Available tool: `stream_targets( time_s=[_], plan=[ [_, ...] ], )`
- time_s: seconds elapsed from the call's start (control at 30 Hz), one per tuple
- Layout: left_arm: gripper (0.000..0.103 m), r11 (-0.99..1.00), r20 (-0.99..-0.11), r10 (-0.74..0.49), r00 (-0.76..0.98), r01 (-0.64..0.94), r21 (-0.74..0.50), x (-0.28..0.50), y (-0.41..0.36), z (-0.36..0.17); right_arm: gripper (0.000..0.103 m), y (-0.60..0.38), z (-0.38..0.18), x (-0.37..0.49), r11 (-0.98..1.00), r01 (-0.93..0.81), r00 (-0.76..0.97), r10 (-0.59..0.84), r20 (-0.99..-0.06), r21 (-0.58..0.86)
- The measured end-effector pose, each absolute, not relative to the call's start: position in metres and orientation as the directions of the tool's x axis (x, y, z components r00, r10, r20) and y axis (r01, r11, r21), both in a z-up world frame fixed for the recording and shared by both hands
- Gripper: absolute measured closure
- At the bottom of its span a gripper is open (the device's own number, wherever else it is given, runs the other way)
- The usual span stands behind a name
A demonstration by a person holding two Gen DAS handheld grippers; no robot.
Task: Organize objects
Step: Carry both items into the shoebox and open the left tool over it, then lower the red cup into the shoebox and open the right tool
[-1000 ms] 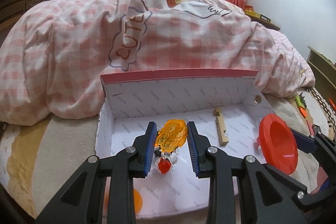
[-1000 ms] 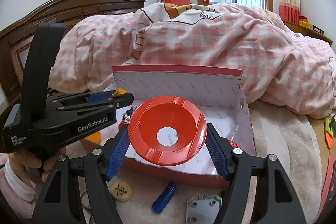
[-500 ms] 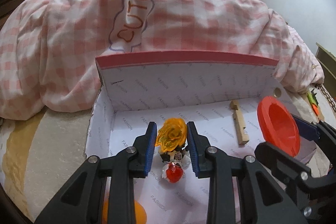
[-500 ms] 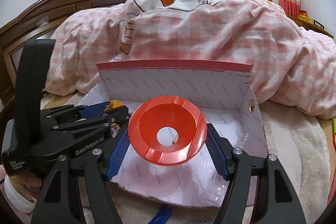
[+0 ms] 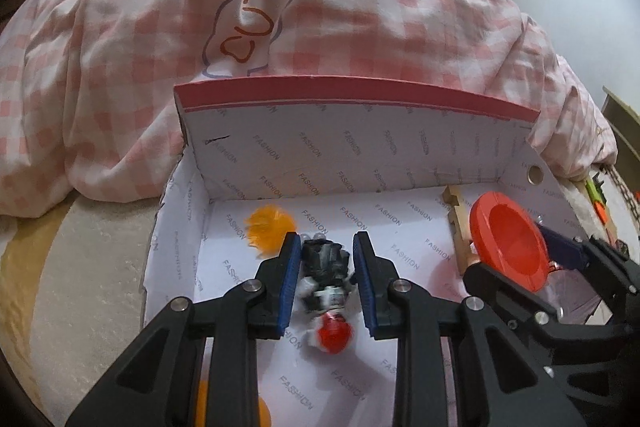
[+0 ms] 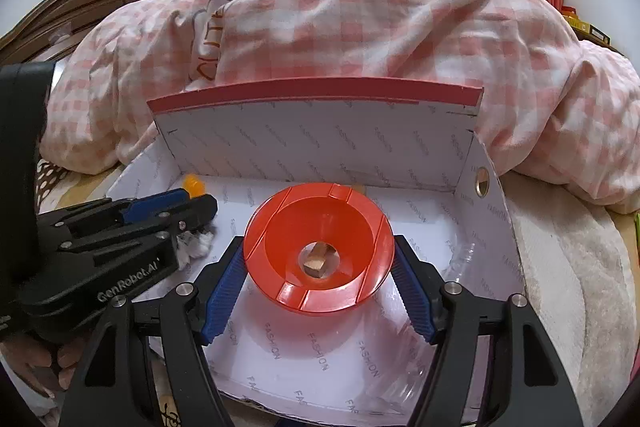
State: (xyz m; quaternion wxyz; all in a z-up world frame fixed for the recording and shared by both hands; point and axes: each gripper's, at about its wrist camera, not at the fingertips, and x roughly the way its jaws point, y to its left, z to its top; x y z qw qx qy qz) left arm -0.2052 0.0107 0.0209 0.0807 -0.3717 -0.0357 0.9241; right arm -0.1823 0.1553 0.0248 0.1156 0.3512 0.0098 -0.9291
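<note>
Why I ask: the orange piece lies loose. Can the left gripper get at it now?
Probably not yet: left gripper has the toy figure between its jaws; orange piece otherwise unobstructed.

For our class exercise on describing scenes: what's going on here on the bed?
A person is sorting toys into a white cardboard box. The left hand-held gripper has a small black-and-white toy figure between its fingers over the box floor. The right hand-held gripper grips a round red plastic dish above the box.

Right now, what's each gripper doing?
Left gripper: toy figure between the jaws, grip cannot be told.
Right gripper: closed on the red dish.
</note>
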Motion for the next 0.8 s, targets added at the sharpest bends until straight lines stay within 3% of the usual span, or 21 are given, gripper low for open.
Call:
stream_targets(
  time_s=[0.1,0.17,0.27,0.8],
  plan=[
    [0.071,-0.984,-0.691,0.18,-0.7,-0.124,-0.131,-0.204,0.008,0.02,0.031,0.156,0.025,-0.181,-0.977,0.208,-0.734,-0.192,-0.651,0.053],
    [0.06,-0.985,-0.695,0.172,-0.698,-0.12,-0.124,-0.203,0.008,0.019,0.031,0.155,0.025,-0.181,-0.978,0.204,-0.738,-0.188,-0.648,0.051],
    [0.054,-0.989,-0.701,0.147,-0.698,-0.102,-0.106,-0.203,0.008,0.017,0.031,0.155,0.025,-0.181,-0.977,0.209,-0.74,-0.186,-0.646,0.043],
    [0.054,-0.988,-0.699,0.157,-0.698,-0.107,-0.115,-0.192,0.001,0.02,0.026,0.154,0.037,-0.161,-0.973,0.227,-0.778,-0.204,-0.595,0.037]
  ],
)
